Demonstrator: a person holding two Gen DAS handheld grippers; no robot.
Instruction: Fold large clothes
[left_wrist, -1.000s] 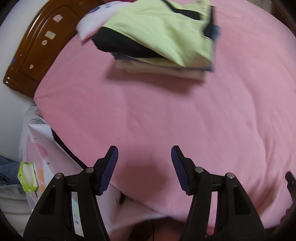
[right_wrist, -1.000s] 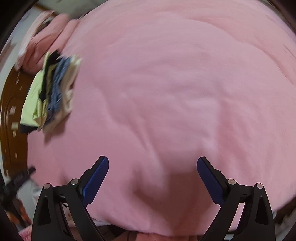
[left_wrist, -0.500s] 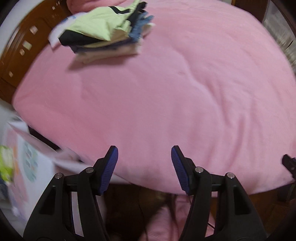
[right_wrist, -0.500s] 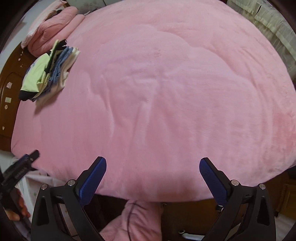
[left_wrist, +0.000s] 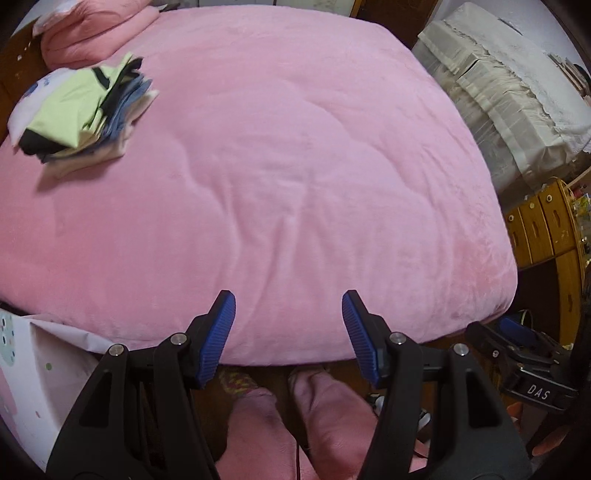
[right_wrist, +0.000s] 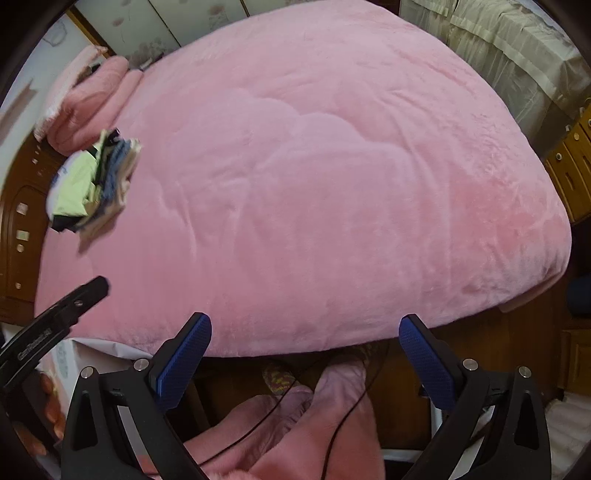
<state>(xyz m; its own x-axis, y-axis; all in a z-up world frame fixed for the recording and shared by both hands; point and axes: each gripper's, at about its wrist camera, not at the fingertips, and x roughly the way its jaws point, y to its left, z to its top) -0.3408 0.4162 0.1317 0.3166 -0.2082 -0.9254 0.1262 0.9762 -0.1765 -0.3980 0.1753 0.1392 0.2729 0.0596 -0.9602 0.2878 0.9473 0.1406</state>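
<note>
A stack of folded clothes (left_wrist: 79, 114), lime green on top with black, blue and cream layers under it, lies at the far left of the pink bed cover (left_wrist: 295, 166). The same stack (right_wrist: 92, 184) shows at the left in the right wrist view. My left gripper (left_wrist: 288, 325) hangs open over the bed's near edge with nothing between its blue pads. My right gripper (right_wrist: 304, 350) is open wider, also empty, above the near edge. Both are far from the stack. The other gripper's black body shows at the right (left_wrist: 524, 358) and at the left (right_wrist: 55, 317).
Pink pillows (left_wrist: 88, 33) lie at the head of the bed beside a brown wooden headboard (right_wrist: 18, 221). A cream-covered piece of furniture (left_wrist: 509, 92) and wooden drawers (left_wrist: 543, 225) stand to the right. A person's pink-clad legs (left_wrist: 295, 417) stand below the bed edge, with a white printed bag (left_wrist: 33, 373) at lower left.
Both grippers have pulled back and risen from the bed, so the whole cover and the floor now show. The clothes stack looks smaller and farther left. The jaws kept their openings.
</note>
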